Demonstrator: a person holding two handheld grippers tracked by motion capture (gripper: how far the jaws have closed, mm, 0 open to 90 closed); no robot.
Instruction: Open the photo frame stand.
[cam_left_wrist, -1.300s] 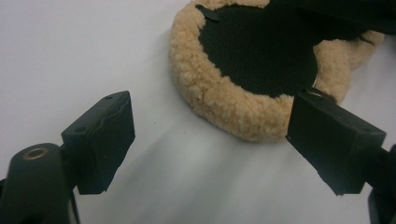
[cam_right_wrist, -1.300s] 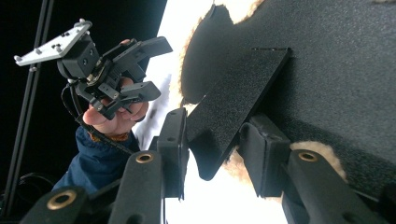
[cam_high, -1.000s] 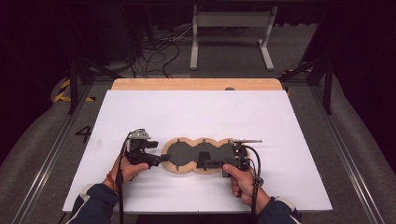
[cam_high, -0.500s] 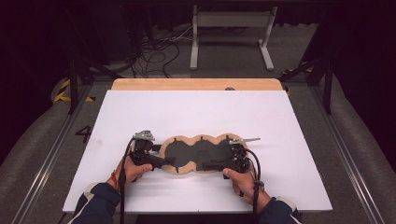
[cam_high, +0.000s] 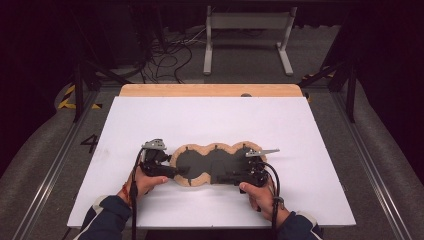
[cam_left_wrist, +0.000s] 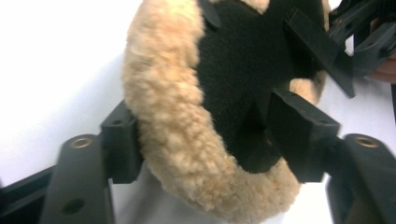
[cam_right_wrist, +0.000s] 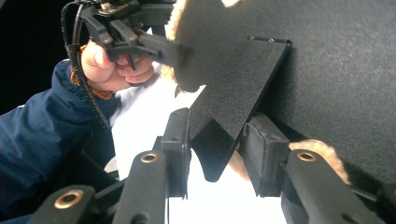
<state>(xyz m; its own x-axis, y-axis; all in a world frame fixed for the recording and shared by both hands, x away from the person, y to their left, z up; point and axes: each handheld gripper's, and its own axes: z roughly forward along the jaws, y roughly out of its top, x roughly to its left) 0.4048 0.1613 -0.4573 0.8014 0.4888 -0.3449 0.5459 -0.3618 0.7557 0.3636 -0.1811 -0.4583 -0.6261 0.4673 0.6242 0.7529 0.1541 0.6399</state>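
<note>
Gripping the fleece-rimmed pad (cam_high: 212, 162) at both ends: left gripper (cam_high: 176, 172) just closed on its soft, squashy rim, right gripper (cam_high: 227, 176) pinching a stiff black flap (cam_right_wrist: 233, 93).

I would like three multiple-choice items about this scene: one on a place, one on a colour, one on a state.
1. Where does the padded piece lie?
A. on the white table top
B. on the floor
C. on a chair

2. What colour is its fluffy rim?
A. blue
B. tan
C. green

3. How do the left gripper's jaws stand?
A. wide over bare table
B. around a cable
C. astride the fluffy rim

Key: 1 A, it lies flat on the white top. 2 B, tan fleece around black. 3 C, the jaws have just been closing with the rim between them.
</note>
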